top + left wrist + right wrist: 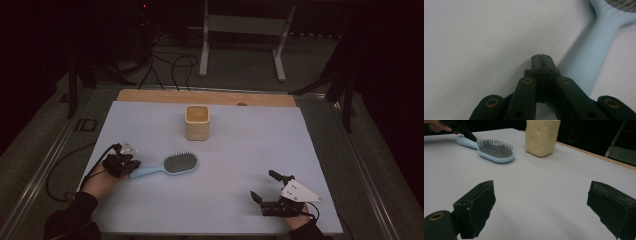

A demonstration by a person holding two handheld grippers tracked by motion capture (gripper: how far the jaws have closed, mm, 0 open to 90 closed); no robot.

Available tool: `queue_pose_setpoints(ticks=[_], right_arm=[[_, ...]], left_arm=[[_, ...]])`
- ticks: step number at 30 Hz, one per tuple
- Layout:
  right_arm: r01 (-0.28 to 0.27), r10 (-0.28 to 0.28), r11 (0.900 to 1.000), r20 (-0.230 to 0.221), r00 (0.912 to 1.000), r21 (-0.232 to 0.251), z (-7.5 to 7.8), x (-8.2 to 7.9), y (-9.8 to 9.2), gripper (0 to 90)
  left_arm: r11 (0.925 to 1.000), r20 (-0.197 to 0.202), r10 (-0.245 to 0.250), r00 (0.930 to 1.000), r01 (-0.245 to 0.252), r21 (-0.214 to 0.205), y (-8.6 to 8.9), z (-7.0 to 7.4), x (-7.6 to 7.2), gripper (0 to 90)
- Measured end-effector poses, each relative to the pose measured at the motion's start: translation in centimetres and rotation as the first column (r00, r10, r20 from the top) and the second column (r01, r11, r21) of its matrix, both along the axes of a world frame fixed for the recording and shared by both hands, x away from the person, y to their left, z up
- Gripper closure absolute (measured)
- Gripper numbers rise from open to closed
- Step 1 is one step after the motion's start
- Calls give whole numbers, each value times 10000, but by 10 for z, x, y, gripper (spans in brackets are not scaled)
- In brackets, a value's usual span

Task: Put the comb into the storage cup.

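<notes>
A light blue hairbrush (172,166) lies bristles up on the white mat (225,150), its handle pointing left. My left gripper (122,165) is at the handle's end. In the left gripper view its jaws (541,58) are shut with nothing between them, and the handle (586,65) lies just to their right. My right gripper (263,185) rests near the mat's front right, jaws spread wide and empty (544,205). From there the hairbrush (495,151) lies ahead to the left, with the other hand's gripper (461,127) at its handle.
A pale yellow cup (197,122) with round dimples (541,136) stands upright at the mat's middle back. Behind the mat runs the table's wooden edge (150,95). A white stand (240,30) and cables are on the floor beyond.
</notes>
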State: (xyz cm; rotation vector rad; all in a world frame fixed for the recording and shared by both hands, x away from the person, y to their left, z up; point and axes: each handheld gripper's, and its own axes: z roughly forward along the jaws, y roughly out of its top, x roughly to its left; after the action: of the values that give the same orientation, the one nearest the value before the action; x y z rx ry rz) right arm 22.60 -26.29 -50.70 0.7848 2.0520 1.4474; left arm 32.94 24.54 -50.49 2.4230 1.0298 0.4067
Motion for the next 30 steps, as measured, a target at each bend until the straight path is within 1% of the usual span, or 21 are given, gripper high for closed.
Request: queue_pose_setpoints(ticks=[1,3,4,5,6,8,11,13,14,16,18,22,23,27,28,30], right_arm=[[2,-2,10000,4,10000,13,0,0,0,75],[-7,7,10000,-13,10000,0,0,0,0,75],[-7,7,10000,-13,10000,0,0,0,0,75],[-16,16,10000,-2,10000,-6,0,0,0,75],[-16,16,10000,-2,10000,-6,0,0,0,75],[9,-9,10000,5,10000,-18,0,0,0,75],[3,-3,10000,-21,10000,-16,0,0,0,75],[7,-7,10000,-14,10000,-26,0,0,0,75],[15,-15,10000,-30,10000,-6,0,0,1,76],[-8,8,10000,-31,10000,-16,0,0,0,75],[-4,4,10000,-9,10000,-2,0,0,1,76],[-13,13,10000,-40,10000,-17,0,0,1,76],[-20,20,10000,-2,10000,-25,0,0,1,75],[-42,42,10000,-12,10000,-40,0,0,1,75],[-43,43,10000,-25,10000,-16,0,-1,2,75],[-50,50,10000,12,10000,-47,0,-1,1,75]], left_arm=[[10000,0,0,10000,0,0,0,0,0,900],[10000,-55,-97,9999,97,8,-1,1,-7,900],[10000,-55,-97,9999,97,8,-1,1,-7,900],[9999,-132,-146,9998,146,-13,-2,1,-12,900],[9999,-132,-146,9998,146,-13,-2,1,-12,900],[9998,-174,-190,9997,190,30,-3,3,-18,900],[9998,-225,-204,9995,203,-43,-4,4,-21,900],[9995,-295,-310,9991,309,-32,-5,4,-25,900],[9994,-362,-337,9988,332,-140,-4,5,-28,900],[9994,-350,-310,9989,304,-154,-4,6,-30,900],[9991,-358,-344,9988,335,-248,-6,7,-36,900],[9989,-480,-423,9980,413,-222,-8,8,-40,900],[9991,-548,-398,9977,390,-161,-10,9,-43,900],[9989,-585,-466,9972,462,-76,-12,9,-46,900],[9988,-665,-487,9966,484,-75,-13,9,-48,900],[9987,-694,-500,9963,497,-59,-15,9,-49,900]])
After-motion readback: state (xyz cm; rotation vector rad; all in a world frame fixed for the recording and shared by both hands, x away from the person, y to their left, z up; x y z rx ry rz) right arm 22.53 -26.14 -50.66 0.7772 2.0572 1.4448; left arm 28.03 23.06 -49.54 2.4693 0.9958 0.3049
